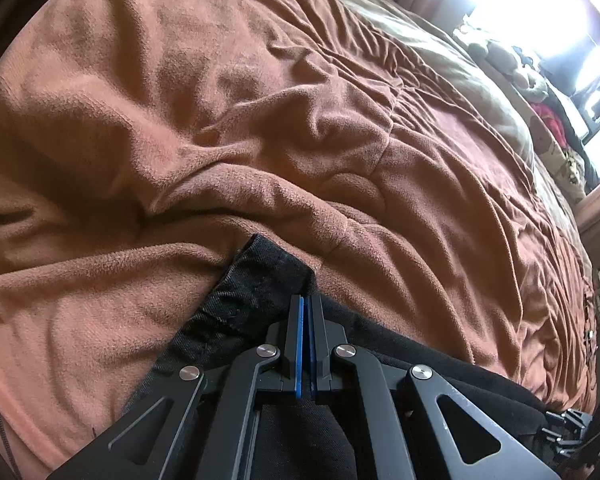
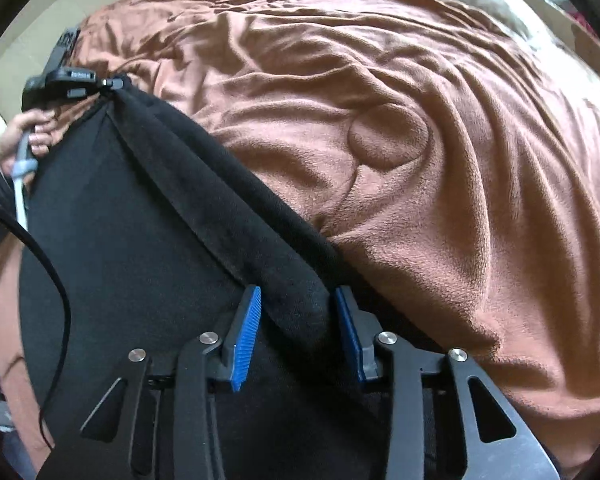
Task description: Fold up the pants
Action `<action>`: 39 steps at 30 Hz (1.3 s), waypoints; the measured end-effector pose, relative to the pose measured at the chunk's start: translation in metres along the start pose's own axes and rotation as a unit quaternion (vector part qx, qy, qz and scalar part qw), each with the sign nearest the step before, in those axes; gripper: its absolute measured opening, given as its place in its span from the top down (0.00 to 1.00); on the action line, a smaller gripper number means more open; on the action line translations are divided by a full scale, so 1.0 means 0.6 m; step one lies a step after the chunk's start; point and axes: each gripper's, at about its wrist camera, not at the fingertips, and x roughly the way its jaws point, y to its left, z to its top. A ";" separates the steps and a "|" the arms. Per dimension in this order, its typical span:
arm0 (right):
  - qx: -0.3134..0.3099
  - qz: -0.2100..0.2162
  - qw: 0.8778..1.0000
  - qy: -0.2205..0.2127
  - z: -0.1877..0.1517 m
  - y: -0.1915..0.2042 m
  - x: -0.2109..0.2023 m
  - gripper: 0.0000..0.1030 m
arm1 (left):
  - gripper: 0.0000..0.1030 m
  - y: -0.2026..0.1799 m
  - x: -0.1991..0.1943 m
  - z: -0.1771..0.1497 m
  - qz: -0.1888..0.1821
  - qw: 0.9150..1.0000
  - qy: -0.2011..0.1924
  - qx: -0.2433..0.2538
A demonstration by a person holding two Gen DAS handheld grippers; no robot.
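Note:
Black pants [image 2: 148, 264] lie across a rumpled rust-brown blanket [image 2: 440, 168] on a bed. In the left wrist view my left gripper [image 1: 305, 300] is shut on a hemmed corner of the pants [image 1: 256, 280], which is lifted off the blanket. The right wrist view shows the same left gripper [image 2: 114, 82] at the far end, pulling the cloth taut, with a hand [image 2: 32, 136] on its handle. My right gripper [image 2: 298, 300] stands astride the thick folded edge of the pants. That edge runs between its blue pads [image 2: 244, 328], which stand well apart and do not clamp it.
The brown blanket [image 1: 220, 120] covers most of the bed in deep wrinkles. Beige bedding [image 1: 472, 76] and patterned pillows [image 1: 560, 148] lie at the far side under a bright window. A black cable [image 2: 56, 288] hangs at the left of the right wrist view.

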 end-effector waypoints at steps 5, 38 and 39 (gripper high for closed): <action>0.024 0.022 0.999 -0.008 0.005 -0.026 0.009 0.66 | 0.98 -0.001 0.000 0.000 0.000 1.000 -0.001 0.003; 0.024 -0.192 0.978 -0.083 0.004 0.063 0.004 1.00 | 0.64 0.001 0.004 0.019 0.021 1.000 0.014 0.005; 0.028 -0.187 0.978 -0.087 0.001 0.064 -0.006 1.00 | 0.52 0.003 -0.004 0.019 0.019 1.000 0.012 0.006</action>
